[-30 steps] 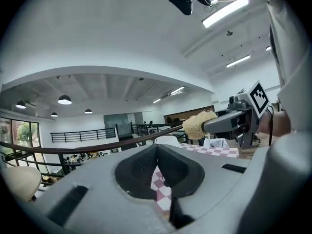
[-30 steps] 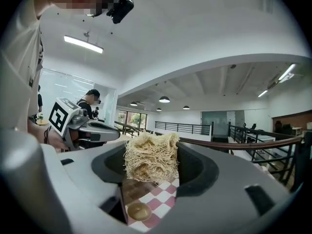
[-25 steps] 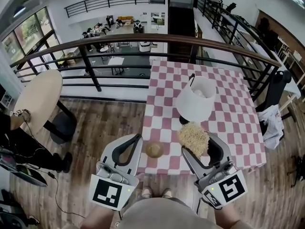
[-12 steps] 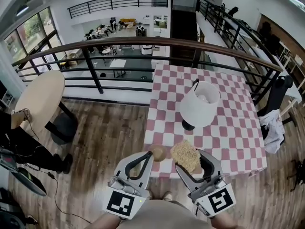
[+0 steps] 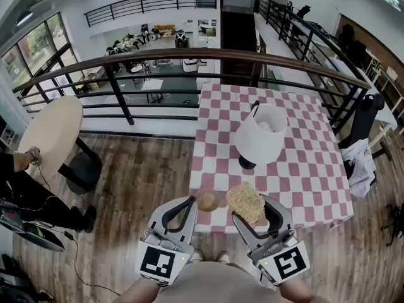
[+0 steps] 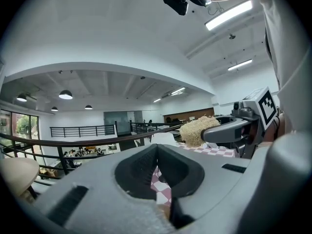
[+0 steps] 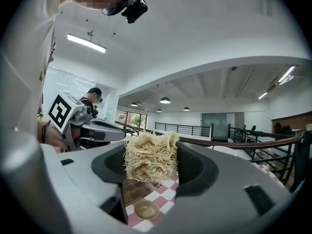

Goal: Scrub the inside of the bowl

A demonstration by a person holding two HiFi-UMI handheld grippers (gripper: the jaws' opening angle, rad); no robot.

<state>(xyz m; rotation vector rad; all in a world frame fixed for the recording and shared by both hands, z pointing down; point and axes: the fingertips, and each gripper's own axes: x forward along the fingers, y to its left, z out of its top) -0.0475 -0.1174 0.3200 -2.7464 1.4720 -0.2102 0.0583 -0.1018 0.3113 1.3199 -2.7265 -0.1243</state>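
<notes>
Since the bowl (image 5: 206, 199) is what we have to scrub, we note it first: small, tan and upright, on the checked tabletop (image 5: 303, 169) close to its near edge. It lies just beyond the tips of the left tool (image 5: 188, 204) and just to the left of the right tool (image 5: 254, 210), touching neither.

Right tool: clamped on a coarse straw-coloured scrubber (image 5: 243, 199), which bulges out past both jaws. In the right gripper view the bowl shows below the scrubber and apart from it, so we judge that no contact has been made yet.

Left tool: jaws together at the tips with nothing between them; only the check cloth shows through the gap behind the tips.

Step in hand, as we read it: bring the scrubber down into the bowl.

Notes for doing it well:
- The scrubber looks about as wide as the bowl, so we would lead with one lower corner, not the flat face.
- The bowl looks light and will likely skid. We would part the left tool's jaws and pinch the rim on the side nearest that tool before pressing.
- Short circular strokes and modest pressure, pushed away from the tabletop's near edge so the bowl cannot be swept off.

The white lamp (image 5: 261, 134) stands well beyond both tools, clear of the work.
</notes>
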